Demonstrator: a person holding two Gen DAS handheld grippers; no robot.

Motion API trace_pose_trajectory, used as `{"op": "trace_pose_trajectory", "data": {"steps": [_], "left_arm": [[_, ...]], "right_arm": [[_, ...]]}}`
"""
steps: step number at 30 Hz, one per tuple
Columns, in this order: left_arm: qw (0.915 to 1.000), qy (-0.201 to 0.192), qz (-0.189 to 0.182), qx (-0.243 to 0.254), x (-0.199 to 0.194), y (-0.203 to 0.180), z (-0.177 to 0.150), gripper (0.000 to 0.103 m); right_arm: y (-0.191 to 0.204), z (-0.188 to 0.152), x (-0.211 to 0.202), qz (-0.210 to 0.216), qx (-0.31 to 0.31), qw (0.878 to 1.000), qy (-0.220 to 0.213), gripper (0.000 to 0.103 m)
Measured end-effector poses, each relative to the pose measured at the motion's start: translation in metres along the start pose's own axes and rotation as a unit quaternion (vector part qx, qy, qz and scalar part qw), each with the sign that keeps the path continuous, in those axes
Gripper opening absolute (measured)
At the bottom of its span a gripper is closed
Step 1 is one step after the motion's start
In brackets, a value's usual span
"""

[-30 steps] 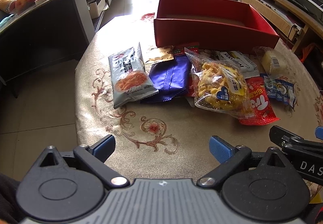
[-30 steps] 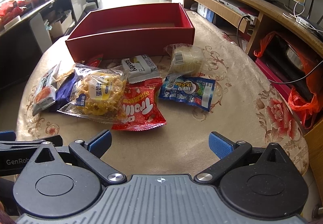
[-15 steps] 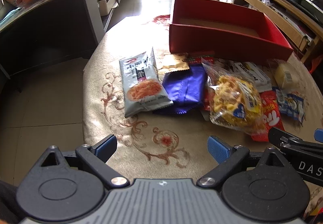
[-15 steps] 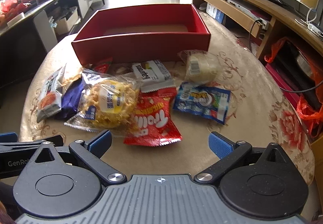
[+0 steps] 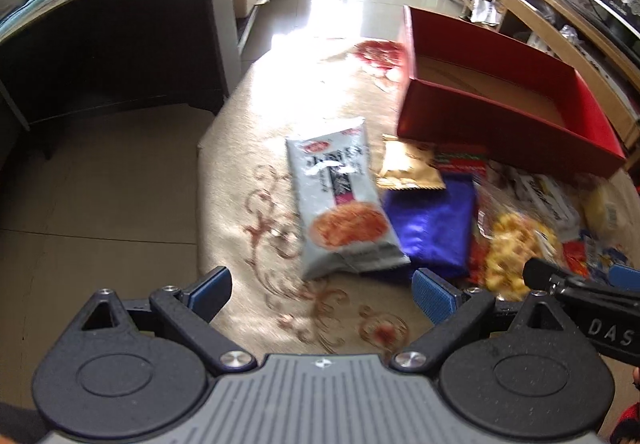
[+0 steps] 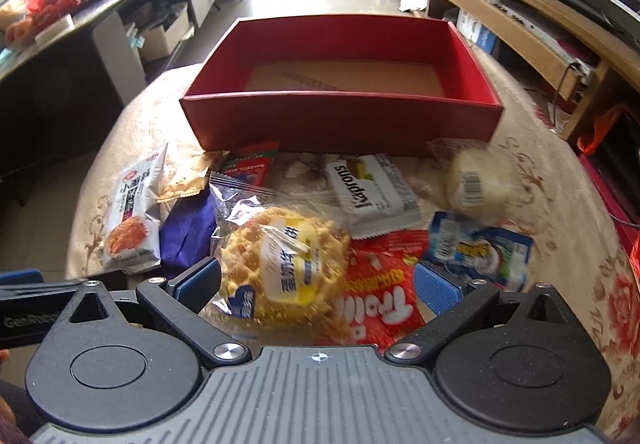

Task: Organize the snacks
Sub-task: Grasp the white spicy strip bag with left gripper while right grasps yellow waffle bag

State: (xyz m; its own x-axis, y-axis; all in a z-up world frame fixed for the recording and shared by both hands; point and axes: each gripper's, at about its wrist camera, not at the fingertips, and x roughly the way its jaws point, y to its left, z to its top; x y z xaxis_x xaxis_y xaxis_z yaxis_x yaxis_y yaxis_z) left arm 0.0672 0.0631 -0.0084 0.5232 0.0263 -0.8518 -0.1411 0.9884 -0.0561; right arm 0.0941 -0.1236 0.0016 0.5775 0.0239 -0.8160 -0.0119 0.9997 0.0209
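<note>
Beyond your jaws, the red box (image 6: 340,116) stands open, showing only its bare cardboard floor. The snacks lie on the table (image 6: 560,204) between it and you. The waffle pack (image 6: 280,264) sits between your right gripper (image 6: 316,286) fingers, untouched; its jaws are wide. Your left gripper (image 5: 320,294) is wide too, the grey noodle packet (image 5: 340,204) just ahead.

Daylight from 12 o'clock; glare washes the floor (image 5: 320,4) and the surface (image 5: 288,84) at its far edge. Snack packets (image 5: 516,244) motion-blurred toward 3 o'clock. Fisheye bends edges; corners dark.
</note>
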Motion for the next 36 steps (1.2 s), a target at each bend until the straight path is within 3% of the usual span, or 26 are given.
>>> {"op": "trace_pose_trajectory", "data": {"steps": [8, 13, 17, 25, 28, 32, 36], "left_arm": [[0.9984, 0.013, -0.003, -0.056, 0.021, 0.02, 0.026, 0.093], [0.998, 0.019, 0.001, -0.059, 0.037, 0.011, 0.039, 0.093], [0.9973, 0.029, 0.003, -0.067, 0.05, 0.008, 0.046, 0.093], [0.9956, 0.057, 0.004, -0.074, 0.075, 0.0, 0.049, 0.092], [0.9955, 0.052, 0.0, -0.08, 0.072, 0.001, 0.046, 0.083], [0.9966, 0.055, -0.002, -0.061, 0.063, 0.0, 0.038, 0.062], [0.9975, 0.062, 0.0, -0.034, 0.05, 0.001, 0.018, 0.057]], "right_arm": [[0.016, 0.009, 0.026, 0.006, -0.038, 0.999, 0.026, 0.103], [0.014, 0.006, 0.047, 0.024, -0.035, 0.997, 0.063, 0.1], [0.008, 0.007, 0.039, 0.044, -0.025, 0.997, 0.055, 0.087], [-0.008, 0.0, 0.025, 0.066, -0.009, 0.996, 0.061, 0.082], [-0.013, -0.002, 0.02, 0.071, -0.001, 0.996, 0.057, 0.082], [-0.018, -0.003, 0.012, 0.076, 0.004, 0.996, 0.051, 0.082], [-0.019, -0.007, 0.003, 0.08, -0.003, 0.996, 0.042, 0.082]]}}
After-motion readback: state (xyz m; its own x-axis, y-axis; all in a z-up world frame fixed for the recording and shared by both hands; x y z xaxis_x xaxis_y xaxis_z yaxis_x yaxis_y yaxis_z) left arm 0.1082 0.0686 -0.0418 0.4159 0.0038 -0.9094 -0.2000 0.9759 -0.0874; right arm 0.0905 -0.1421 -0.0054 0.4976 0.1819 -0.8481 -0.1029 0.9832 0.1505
